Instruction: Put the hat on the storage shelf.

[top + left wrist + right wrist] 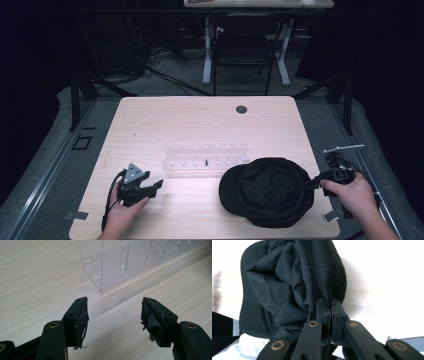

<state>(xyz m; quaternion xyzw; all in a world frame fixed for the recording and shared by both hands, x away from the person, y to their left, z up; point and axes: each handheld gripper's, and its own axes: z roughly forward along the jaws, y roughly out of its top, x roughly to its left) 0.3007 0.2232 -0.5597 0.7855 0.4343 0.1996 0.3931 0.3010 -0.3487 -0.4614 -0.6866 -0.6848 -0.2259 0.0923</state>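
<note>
A black cap (pixel 265 190) lies upside down on the right front of the wooden table (pixel 200 120), its brim toward the left. My right gripper (pixel 311 183) is shut on the cap's rear rim; in the right gripper view the two jaws pinch the black fabric edge (pixel 331 305) of the cap (pixel 287 287). My left gripper (pixel 155 186) rests on the table at the front left, open, with nothing between its worn pads (pixel 82 320). In the left gripper view my gripper (pixel 115 315) faces the corner of a clear acrylic rack (pixel 120 262).
The clear acrylic rack (pixel 206 159) with slots stands mid-table, just behind the cap and the left gripper. A round black grommet (pixel 241 109) sits near the far edge. A chair (pixel 242 47) and another desk stand beyond the table.
</note>
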